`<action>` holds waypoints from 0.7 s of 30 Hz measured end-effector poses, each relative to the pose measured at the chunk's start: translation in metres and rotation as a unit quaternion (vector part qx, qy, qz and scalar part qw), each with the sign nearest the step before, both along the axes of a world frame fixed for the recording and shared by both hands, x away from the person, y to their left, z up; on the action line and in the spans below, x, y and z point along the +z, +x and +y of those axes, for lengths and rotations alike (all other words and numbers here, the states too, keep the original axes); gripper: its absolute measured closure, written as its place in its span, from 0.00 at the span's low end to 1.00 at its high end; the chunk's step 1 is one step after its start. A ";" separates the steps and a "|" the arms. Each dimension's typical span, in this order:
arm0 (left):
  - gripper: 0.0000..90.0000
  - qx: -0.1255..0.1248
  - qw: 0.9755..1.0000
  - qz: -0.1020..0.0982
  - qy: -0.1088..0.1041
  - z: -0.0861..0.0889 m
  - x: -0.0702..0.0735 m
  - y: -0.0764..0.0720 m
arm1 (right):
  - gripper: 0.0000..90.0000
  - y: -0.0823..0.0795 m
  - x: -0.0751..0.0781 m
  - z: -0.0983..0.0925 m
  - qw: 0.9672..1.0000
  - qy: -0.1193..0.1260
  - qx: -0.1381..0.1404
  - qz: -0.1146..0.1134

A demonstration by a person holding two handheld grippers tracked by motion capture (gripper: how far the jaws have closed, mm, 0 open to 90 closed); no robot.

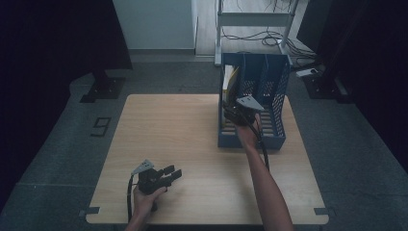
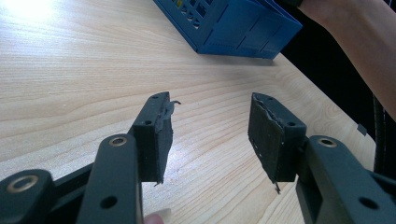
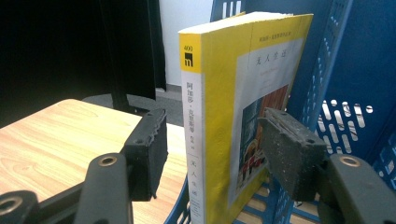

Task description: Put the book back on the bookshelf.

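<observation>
Yellow book [image 3: 243, 116] stands in the blue rack [image 1: 269, 139], upper right; right gripper [image 3: 212, 154] is open round it, pads not touching. Left gripper [image 2: 210, 135] sits open & empty, lower left. Looks like only pulling the hand away is left.

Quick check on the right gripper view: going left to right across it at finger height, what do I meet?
Wooden table → left finger → yellow book standing upright between the fingers → right finger → blue perforated file rack wall.

Both grippers open, nothing clamped.
Left gripper [image 1: 174, 174] low at 7 o'clock, jaws toward 2; right gripper [image 1: 233, 115] at 1 o'clock, forearm [image 1: 267, 185] stretched forward.
</observation>
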State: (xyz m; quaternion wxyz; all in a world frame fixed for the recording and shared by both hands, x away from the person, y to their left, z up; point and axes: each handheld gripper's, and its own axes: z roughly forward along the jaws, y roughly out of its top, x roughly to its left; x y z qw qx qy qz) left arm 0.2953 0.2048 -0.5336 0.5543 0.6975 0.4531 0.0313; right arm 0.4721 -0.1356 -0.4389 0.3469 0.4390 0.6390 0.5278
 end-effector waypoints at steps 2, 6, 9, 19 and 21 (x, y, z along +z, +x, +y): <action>0.55 0.001 1.000 0.000 0.000 0.000 0.000 0.000 | 0.45 0.000 0.000 0.000 1.000 0.000 0.000 0.000; 0.55 0.001 1.000 0.000 0.000 0.000 0.000 0.000 | 0.45 -0.003 0.001 -0.001 1.000 -0.001 0.002 0.002; 0.55 0.000 1.000 0.000 0.001 -0.001 0.000 0.000 | 0.46 -0.009 -0.001 -0.002 1.000 -0.006 0.001 -0.002; 0.55 -0.001 1.000 -0.001 0.003 -0.002 0.000 -0.001 | 0.45 -0.026 -0.010 -0.016 1.000 -0.015 0.013 0.020; 0.55 -0.001 1.000 0.000 0.004 -0.002 -0.001 -0.001 | 0.46 -0.033 -0.012 -0.020 1.000 -0.015 0.017 0.016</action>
